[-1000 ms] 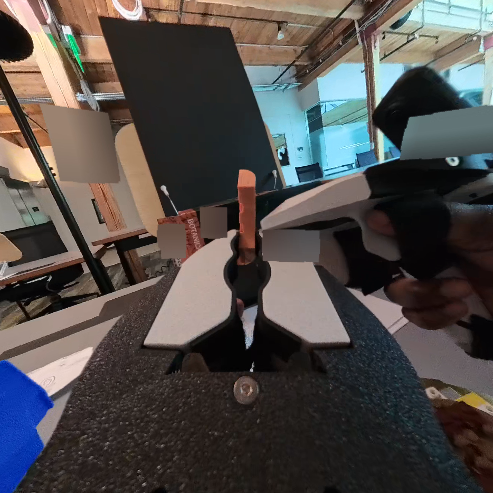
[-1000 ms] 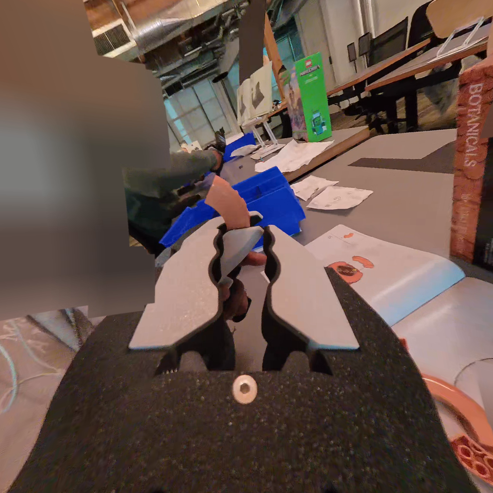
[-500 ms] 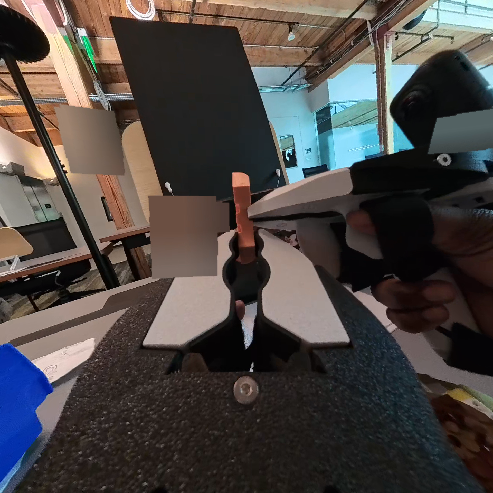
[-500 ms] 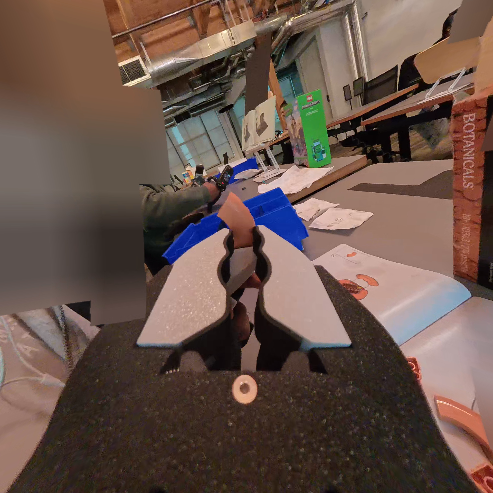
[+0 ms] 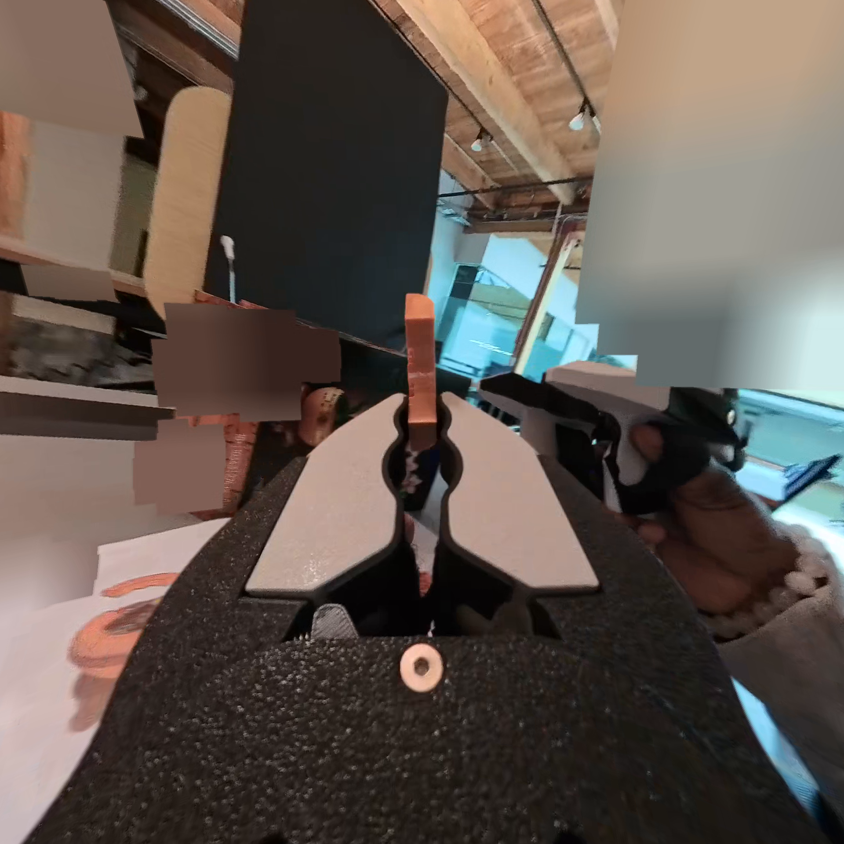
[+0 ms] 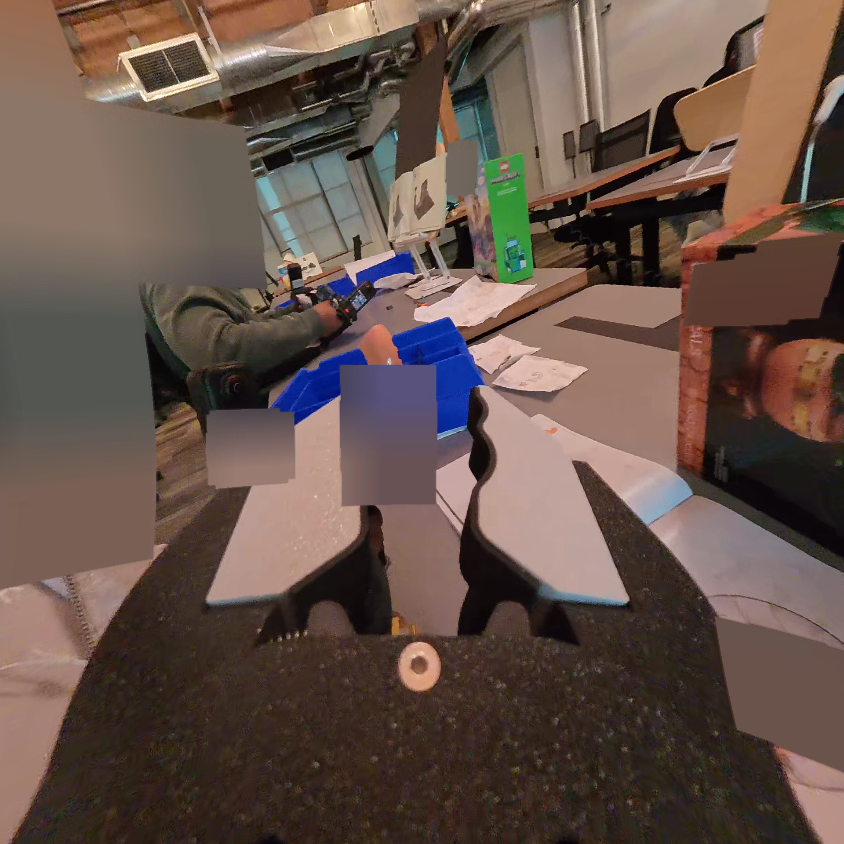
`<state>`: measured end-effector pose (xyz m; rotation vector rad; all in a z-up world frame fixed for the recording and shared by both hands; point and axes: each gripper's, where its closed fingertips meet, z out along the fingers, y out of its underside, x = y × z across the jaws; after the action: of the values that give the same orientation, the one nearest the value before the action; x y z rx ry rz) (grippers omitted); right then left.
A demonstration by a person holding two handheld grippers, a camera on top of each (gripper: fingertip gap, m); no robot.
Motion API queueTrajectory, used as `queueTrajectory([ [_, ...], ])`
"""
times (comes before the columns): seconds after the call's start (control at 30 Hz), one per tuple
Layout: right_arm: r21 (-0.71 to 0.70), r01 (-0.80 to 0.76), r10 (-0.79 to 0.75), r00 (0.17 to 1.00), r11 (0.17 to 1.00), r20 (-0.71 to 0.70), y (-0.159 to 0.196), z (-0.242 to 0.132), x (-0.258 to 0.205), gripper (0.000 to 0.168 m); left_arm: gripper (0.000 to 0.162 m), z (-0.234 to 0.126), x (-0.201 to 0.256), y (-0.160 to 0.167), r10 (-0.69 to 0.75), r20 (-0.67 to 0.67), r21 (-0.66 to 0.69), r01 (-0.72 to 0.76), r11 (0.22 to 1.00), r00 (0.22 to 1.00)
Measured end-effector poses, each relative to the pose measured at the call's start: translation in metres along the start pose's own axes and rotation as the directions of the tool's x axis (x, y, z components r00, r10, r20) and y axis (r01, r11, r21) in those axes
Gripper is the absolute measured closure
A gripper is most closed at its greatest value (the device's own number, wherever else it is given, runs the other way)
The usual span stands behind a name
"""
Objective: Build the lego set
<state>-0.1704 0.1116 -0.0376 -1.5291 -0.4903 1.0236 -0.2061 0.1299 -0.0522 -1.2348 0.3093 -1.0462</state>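
Observation:
My left gripper (image 5: 422, 404) is shut on a thin curved orange Lego piece (image 5: 420, 361) that stands upright out of its tips. In the left wrist view my right gripper (image 5: 516, 397) is off to the right of the piece, apart from it, with the holding hand (image 5: 712, 502) behind. In the right wrist view my right gripper (image 6: 411, 406) has its jaws well apart, and a blurred patch hides the gap near the tips. The top of the orange piece (image 6: 381, 342) shows just above that patch.
An open instruction booklet (image 5: 114, 593) lies on the grey table, also in the right wrist view (image 6: 607, 475). A Lego box (image 6: 767, 388) stands at the right. A blue bin (image 6: 438, 356) and paper sheets (image 6: 534, 374) lie ahead. A person's sleeve (image 6: 219, 329) is at the far table. The left gripper's tips are roughly 5 cm from the right gripper's.
My right gripper has opened and drawn back to the right, away from the orange piece. My left gripper still holds the piece and its view has swung right and tilted.

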Motion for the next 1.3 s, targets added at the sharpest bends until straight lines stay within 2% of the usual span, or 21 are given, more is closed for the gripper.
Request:
queueTrajectory([
  [0.07, 0.041, 0.033, -0.031, 0.999, 0.999, -0.045, -0.004, -0.017, 0.001, 0.124, 0.153, -0.003, 0.006, 0.001, -0.070, -0.033, -0.012, 0.070, 0.997, 0.997],
  [0.27, 0.140, 0.101, -0.081, 0.987, 0.985, -0.140, -0.013, -0.057, -0.005, 0.118, 0.153, -0.007, 0.020, -0.001, -0.142, -0.043, -0.035, 0.141, 0.989, 0.989],
  [0.4, 0.221, 0.089, -0.053, 0.985, 0.971, -0.163, -0.033, -0.077, -0.010, 0.125, 0.153, -0.009, 0.034, -0.015, -0.347, -0.104, -0.008, 0.348, 0.937, 0.932],
  [0.5, 0.285, 0.114, -0.068, 0.984, 0.952, -0.166, -0.051, -0.099, -0.014, 0.134, 0.152, -0.012, 0.042, -0.021, -0.395, -0.120, -0.033, 0.394, 0.918, 0.911],
  [0.67, 0.246, 0.110, -0.064, 0.980, 0.963, -0.187, -0.039, -0.125, -0.004, 0.144, 0.153, -0.019, 0.054, -0.024, -0.387, -0.098, -0.063, 0.382, 0.922, 0.917],
  [0.87, 0.160, 0.055, -0.037, 0.993, 0.986, -0.108, -0.020, -0.122, 0.001, 0.148, 0.153, -0.020, 0.082, -0.018, -0.412, -0.088, -0.082, 0.405, 0.911, 0.907],
  [1.03, 0.123, 0.063, -0.056, 0.997, 0.990, -0.058, -0.020, -0.124, -0.010, 0.148, 0.153, -0.013, 0.107, -0.005, -0.455, -0.112, -0.135, 0.440, 0.888, 0.883],
  [1.3, 0.118, 0.082, -0.071, 0.992, 0.990, -0.100, -0.025, -0.146, 0.000, 0.150, 0.153, -0.007, 0.118, 0.015, -0.454, -0.112, -0.216, 0.424, 0.879, 0.884],
])
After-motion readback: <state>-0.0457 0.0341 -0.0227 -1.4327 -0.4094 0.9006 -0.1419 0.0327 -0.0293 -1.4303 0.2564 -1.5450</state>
